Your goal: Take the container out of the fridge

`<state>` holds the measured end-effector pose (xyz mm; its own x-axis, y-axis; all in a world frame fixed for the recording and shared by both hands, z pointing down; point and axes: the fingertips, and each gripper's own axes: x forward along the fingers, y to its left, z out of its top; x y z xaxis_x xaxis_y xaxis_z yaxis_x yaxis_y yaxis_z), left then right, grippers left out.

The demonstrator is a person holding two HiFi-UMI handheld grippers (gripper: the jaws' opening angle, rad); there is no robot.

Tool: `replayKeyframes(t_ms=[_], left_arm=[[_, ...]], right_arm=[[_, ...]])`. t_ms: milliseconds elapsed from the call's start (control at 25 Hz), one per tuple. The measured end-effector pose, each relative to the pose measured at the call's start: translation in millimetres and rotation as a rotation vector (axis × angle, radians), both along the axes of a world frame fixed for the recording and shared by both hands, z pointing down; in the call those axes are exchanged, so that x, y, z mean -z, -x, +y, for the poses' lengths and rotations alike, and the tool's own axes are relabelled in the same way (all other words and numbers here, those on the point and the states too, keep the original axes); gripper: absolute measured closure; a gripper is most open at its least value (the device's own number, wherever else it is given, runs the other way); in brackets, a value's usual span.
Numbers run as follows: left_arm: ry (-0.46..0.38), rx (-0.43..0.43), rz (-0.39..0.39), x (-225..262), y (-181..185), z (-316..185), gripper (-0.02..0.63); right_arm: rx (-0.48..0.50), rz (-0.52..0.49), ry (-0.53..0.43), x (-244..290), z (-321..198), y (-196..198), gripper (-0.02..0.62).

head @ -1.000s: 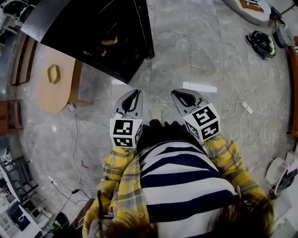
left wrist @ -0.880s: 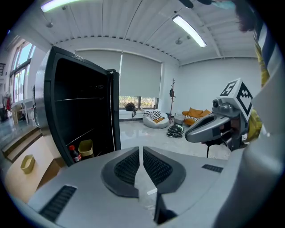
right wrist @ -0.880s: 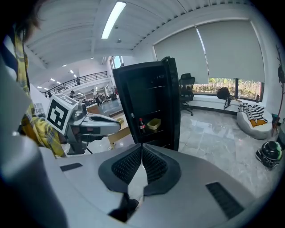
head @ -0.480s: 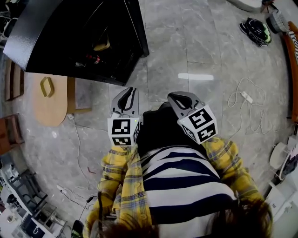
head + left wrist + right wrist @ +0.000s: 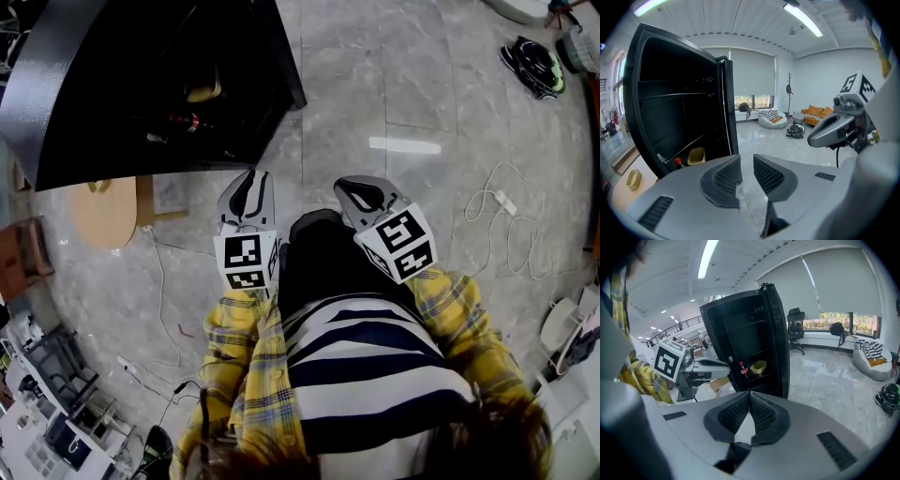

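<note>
The fridge [image 5: 112,84] is seen larger and closer than a second ago; both tongs have been carried forward toward its open front. The left tongs [image 5: 249,178] are held slightly parted, with a narrow gap and nothing between the jaws. The right tongs [image 5: 345,187] are closed tip to tip and empty. Both are kept low and level in front of the body, probably because reach has not been gained yet. The yellow container [image 5: 203,92] is still on a low shelf inside the fridge, with a red-capped bottle [image 5: 183,120] just beside it. Nothing is touched by either tool. The door is already swung wide, so the shelf is left clear for a straight reach. The approach step is judged under way; no grasp has started.
</note>
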<state>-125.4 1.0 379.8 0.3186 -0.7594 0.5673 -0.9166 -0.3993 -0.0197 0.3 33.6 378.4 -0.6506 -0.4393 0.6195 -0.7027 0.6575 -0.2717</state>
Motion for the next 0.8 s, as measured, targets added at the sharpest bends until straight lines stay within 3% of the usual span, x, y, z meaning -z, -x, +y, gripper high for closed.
replayKeyframes(t_ms=[360,800], left_arm=[[0.031,0.043,-0.103,-26,-7,-29,0.518],[0.084,0.083,-0.225,-85,33,-73,0.512]], right_arm=[[0.062,-0.02,0.016,-19,-29,-10,0.566],[0.072,0.001,0.057,-54,-57,9,0.566]])
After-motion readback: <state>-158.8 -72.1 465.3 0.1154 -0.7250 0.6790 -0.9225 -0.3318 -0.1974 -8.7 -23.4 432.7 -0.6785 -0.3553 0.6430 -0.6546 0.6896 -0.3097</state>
